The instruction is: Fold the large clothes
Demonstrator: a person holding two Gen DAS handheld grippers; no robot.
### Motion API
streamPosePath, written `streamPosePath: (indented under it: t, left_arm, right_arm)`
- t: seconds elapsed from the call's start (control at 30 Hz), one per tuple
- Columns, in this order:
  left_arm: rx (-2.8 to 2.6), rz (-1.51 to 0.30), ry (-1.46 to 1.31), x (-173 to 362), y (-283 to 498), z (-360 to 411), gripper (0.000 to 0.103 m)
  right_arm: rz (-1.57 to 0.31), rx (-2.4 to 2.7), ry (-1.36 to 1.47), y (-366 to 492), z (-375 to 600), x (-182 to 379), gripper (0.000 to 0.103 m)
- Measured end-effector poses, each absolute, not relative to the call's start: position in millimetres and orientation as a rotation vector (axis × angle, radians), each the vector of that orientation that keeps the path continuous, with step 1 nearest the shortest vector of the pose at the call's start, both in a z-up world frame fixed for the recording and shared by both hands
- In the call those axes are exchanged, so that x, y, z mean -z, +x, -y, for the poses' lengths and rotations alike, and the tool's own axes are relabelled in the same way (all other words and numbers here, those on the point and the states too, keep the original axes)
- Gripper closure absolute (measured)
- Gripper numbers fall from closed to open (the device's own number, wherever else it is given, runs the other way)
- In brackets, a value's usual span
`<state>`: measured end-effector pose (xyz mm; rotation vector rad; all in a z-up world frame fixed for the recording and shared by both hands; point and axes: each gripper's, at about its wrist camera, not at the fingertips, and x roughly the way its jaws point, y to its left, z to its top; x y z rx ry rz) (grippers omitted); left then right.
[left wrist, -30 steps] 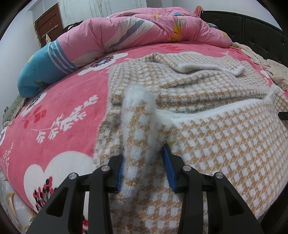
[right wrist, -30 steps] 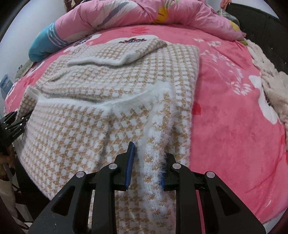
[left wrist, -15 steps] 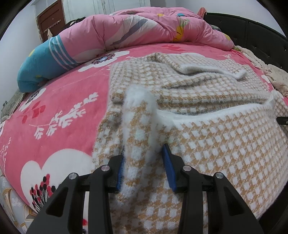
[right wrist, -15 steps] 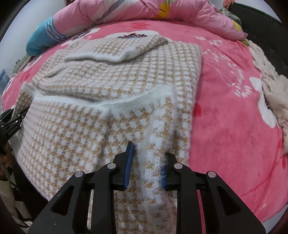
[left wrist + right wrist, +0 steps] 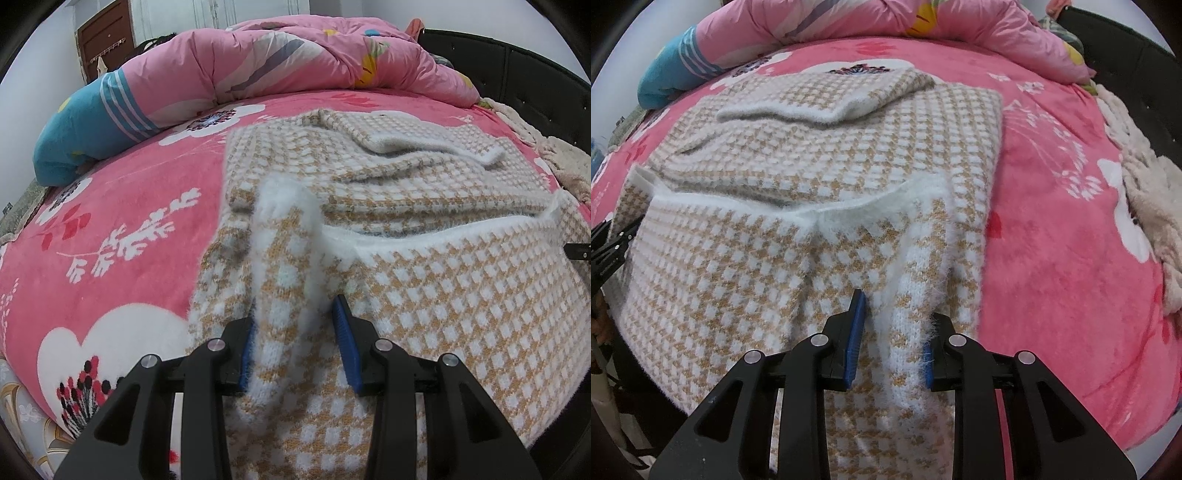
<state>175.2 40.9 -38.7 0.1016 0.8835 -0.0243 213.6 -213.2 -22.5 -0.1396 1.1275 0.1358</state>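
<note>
the checked knit sweater (image 5: 424, 295) lies on the pink floral bed cover (image 5: 110, 236), its lower part lifted. each corner of its white hem sits between jaws: the left gripper (image 5: 295, 339) and the right gripper (image 5: 892, 332) are both clenched on it. beyond the jaws lies a pink duvet (image 5: 280, 59).

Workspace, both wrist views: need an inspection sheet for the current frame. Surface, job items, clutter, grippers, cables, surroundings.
Surface: pink floral bed cover, soft, uneven.
Job's things: tan-and-white checked sweater, partly folded, near hem lifted over the body.
Clutter: pink quilt bunched at far side; cream fuzzy blanket at right edge.
Grippers: left gripper and right gripper each pinch a bunched near corner of the hem.
Cables: nothing seen.
Surroundings: black padded bed frame, brown wooden door, white wall.
</note>
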Motion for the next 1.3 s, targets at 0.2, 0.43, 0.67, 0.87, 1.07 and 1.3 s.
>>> streamPosePath:
  t: [0.2, 0.43, 0.67, 0.87, 1.07, 1.3]
  left_arm:
    - [0.025, -0.884, 0.099, 38.8, 175.3, -41.5, 0.066]
    - [0.028, -0.882, 0.092, 38.9, 174.5, -41.6, 0.066]
    - [0.031, -0.881, 0.085, 39.4, 175.4, -38.6, 0.066]
    - [0.033, -0.881, 0.084, 39.1, 175.0, -43.3, 0.066]
    - [0.033, -0.881, 0.083, 39.0, 175.3, -43.8, 0.066]
    - [0.032, -0.883, 0.082, 39.4, 176.2, -41.8, 0.066]
  right_arm:
    - [-1.12, -0.116, -0.163, 207.6, 206.1, 20.2, 0.086]
    - [-1.115, -0.105, -0.198, 204.2, 203.8, 20.7, 0.089]
    - [-1.115, -0.108, -0.2, 204.3, 205.6, 20.5, 0.089]
    - [-1.115, -0.11, -0.201, 203.2, 206.8, 20.6, 0.088]
    - [-1.115, -0.112, -0.205, 203.3, 207.4, 20.5, 0.087]
    - [-1.116, -0.113, -0.205, 204.4, 206.0, 20.4, 0.087]
